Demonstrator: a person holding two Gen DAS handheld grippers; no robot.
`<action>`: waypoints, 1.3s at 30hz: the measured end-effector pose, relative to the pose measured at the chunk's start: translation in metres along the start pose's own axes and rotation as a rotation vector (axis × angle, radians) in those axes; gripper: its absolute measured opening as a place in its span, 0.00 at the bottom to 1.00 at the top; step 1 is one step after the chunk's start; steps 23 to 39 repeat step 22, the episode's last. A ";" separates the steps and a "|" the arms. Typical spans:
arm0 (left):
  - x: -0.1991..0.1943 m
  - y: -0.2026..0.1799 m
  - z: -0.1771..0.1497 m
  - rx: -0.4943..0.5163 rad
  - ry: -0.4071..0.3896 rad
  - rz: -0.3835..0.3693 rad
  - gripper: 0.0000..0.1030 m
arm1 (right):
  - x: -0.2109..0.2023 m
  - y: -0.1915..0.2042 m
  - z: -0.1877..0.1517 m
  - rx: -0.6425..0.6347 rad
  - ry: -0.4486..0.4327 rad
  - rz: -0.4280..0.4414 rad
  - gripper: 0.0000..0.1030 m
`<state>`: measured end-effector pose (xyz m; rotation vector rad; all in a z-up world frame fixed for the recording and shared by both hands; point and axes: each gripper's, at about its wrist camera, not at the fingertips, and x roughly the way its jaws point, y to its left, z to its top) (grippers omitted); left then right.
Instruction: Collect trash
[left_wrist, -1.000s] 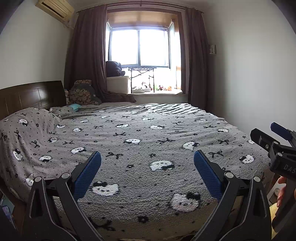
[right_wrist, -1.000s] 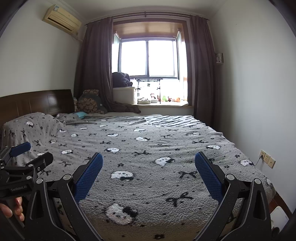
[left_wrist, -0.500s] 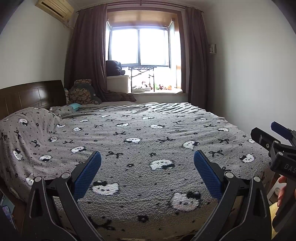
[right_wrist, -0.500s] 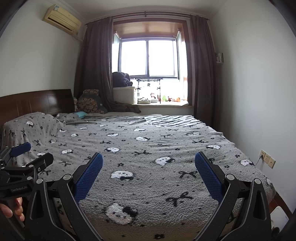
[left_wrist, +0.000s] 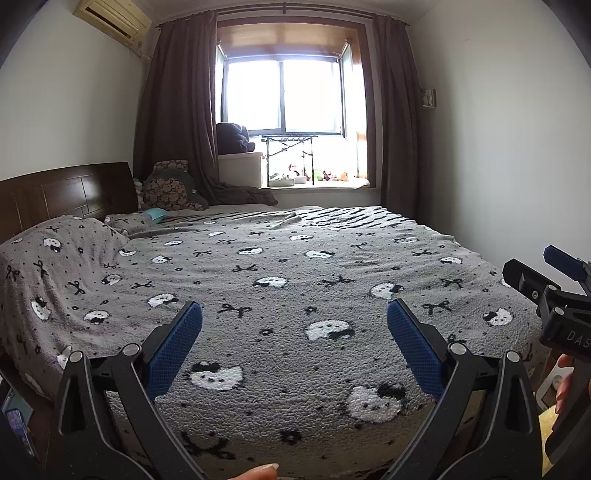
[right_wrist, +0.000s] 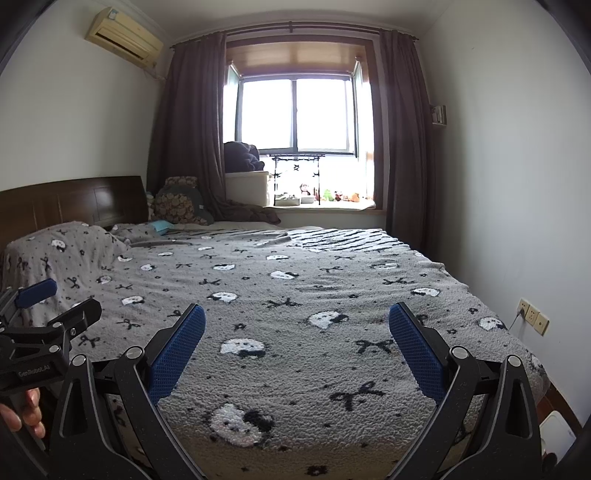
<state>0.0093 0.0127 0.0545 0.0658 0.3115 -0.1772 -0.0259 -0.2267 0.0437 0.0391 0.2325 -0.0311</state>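
Observation:
My left gripper (left_wrist: 294, 314) is open, its blue pads wide apart over the near end of a bed, holding nothing. My right gripper (right_wrist: 297, 315) is open too and empty, held beside it at about the same height. Each view catches the other tool at its edge: the right gripper (left_wrist: 535, 273) at the right border, the left gripper (right_wrist: 62, 301) at the left border, each with a hand under it. A small light-blue item (left_wrist: 157, 213) lies near the pillows at the far left of the bed; I cannot tell what it is. No clear trash shows.
A grey blanket (left_wrist: 295, 266) with cat faces and bows covers the bed. A dark wooden headboard (left_wrist: 62, 195) stands left, cushions (left_wrist: 170, 184) by the curtain. A window sill (right_wrist: 325, 206) with small toys and a rack lies ahead. Wall sockets (right_wrist: 532, 315) sit low right.

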 end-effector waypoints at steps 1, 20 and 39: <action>0.000 0.000 0.000 0.002 0.000 0.012 0.92 | 0.000 0.000 0.000 0.000 0.001 -0.001 0.97; 0.001 0.008 0.003 -0.019 0.008 0.032 0.92 | 0.007 -0.004 -0.003 -0.004 0.026 -0.009 0.97; 0.003 0.009 0.003 -0.019 0.010 0.036 0.92 | 0.010 -0.005 -0.003 -0.004 0.029 -0.011 0.97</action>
